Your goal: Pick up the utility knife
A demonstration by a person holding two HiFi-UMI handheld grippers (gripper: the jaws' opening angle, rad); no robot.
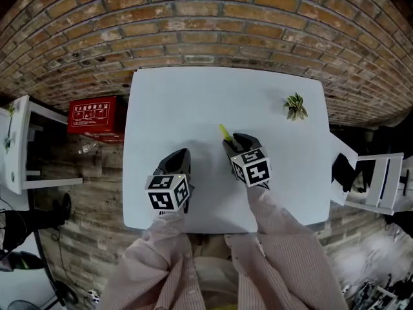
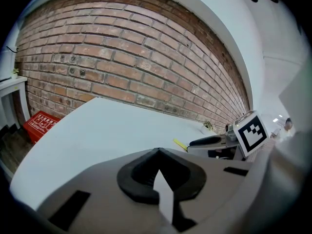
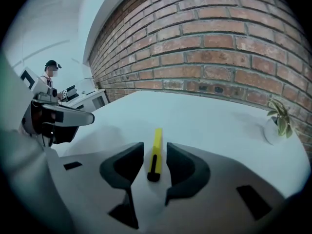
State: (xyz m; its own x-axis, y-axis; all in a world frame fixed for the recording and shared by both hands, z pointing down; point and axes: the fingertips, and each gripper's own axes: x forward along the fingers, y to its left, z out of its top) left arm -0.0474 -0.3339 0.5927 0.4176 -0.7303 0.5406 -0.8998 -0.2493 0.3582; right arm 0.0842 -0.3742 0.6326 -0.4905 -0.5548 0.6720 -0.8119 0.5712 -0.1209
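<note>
Straddling the utility knife (image 3: 156, 155) with my right tongs (image 3: 155, 146), I have the jaws parted, with a sliver of bench (image 1: 168, 102) showing on each side of it, so nothing is gripped yet. The knife lies flat near the middle of the bench, black end nearest me, yellow body pointing away toward the brick wall (image 1: 193, 18). My left tongs (image 2: 158, 151) are closed tip to tip on nothing, over the near left part of the bench.

The trouble I foresee: the knife is a slim, straight, hard-looking bar on a smooth white top (both look slick), so if one pad lands first it may skate or swivel aside. It also sits low, and the curved dark pads (image 3: 184, 167) could close above it. Caught only by its near end, the long body might droop and twist out.
</note>
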